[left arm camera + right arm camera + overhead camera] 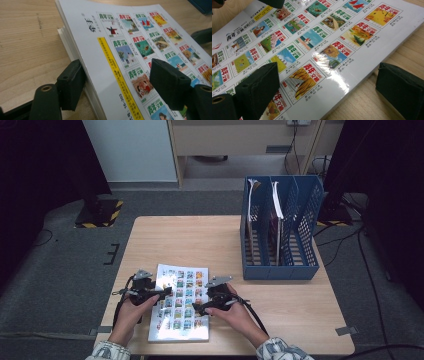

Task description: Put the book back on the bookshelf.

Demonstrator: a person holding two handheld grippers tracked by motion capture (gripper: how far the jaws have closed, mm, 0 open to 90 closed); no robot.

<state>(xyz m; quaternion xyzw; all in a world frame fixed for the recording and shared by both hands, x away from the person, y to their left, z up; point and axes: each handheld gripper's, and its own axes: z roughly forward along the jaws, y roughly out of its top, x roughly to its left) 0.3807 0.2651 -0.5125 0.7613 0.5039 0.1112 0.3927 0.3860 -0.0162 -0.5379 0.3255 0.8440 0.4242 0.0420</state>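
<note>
Left tool at the near left of the wooden counter, jaws part-way open and astride the left edge of the book: seen up close in the left gripper view, tool with one pad against the stacked page edges and the other hanging over the glossy cover, not pressing, so nothing gripped as yet. Right tool opposite, jaws spread wide across the right edge; in the right gripper view, tool with one pad above the cover and the other down beside the pages over bare wood, clear of both. Farther back on the right, a blue file rack with a few volumes upright in its slots. Book lying flat near the front edge of the counter, between the two tools, cover up. Judging by the thick block of pages: fairly heavy for its size, stiff enough when pinched through its whole thickness, but floppy if caught by a few sheets alone. Cover shiny under the light, likely slippery against the pads. Best taken at the long edges, lower pad slid fully under the bottom sheet, upper pad well in from the margin, both sides together to avoid sagging or fanning open.
</note>
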